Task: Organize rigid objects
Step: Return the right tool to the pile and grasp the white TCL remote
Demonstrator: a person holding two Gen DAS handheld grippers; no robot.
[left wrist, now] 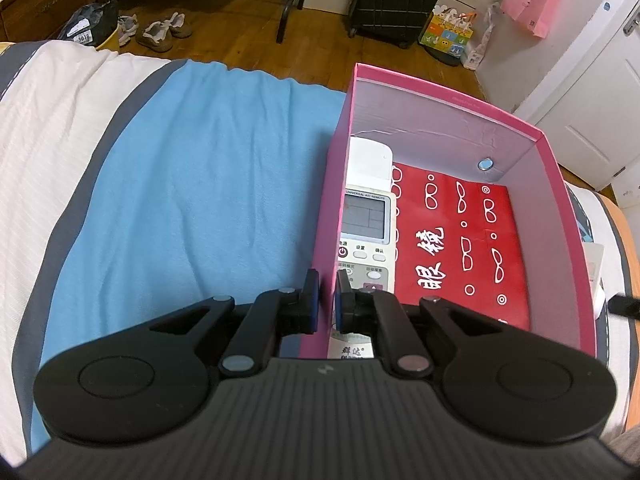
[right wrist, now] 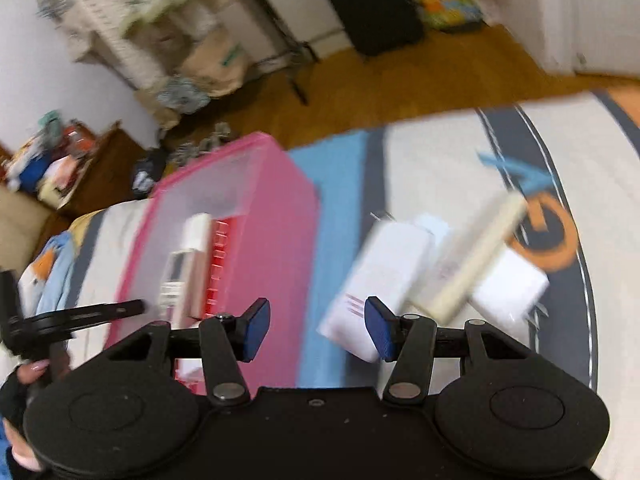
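Note:
A pink box (left wrist: 556,184) sits on the bed, on a blue towel (left wrist: 200,180). Inside it lie a white air-conditioner remote (left wrist: 366,216) and a red glasses case (left wrist: 460,248). My left gripper (left wrist: 326,300) is shut on the box's left wall, one finger on each side. In the blurred right wrist view the pink box (right wrist: 272,232) is at the left. My right gripper (right wrist: 316,330) is open and empty above the towel, near a white box (right wrist: 384,272), a cream stick-like object (right wrist: 476,256) and another white box (right wrist: 512,288).
The bed cover (left wrist: 52,120) is white with grey bands. Beyond the bed's far edge are a wooden floor, shoes (left wrist: 164,32), a black suitcase (left wrist: 396,0) and paper bags. The other gripper and the hand holding it (right wrist: 32,328) show at left.

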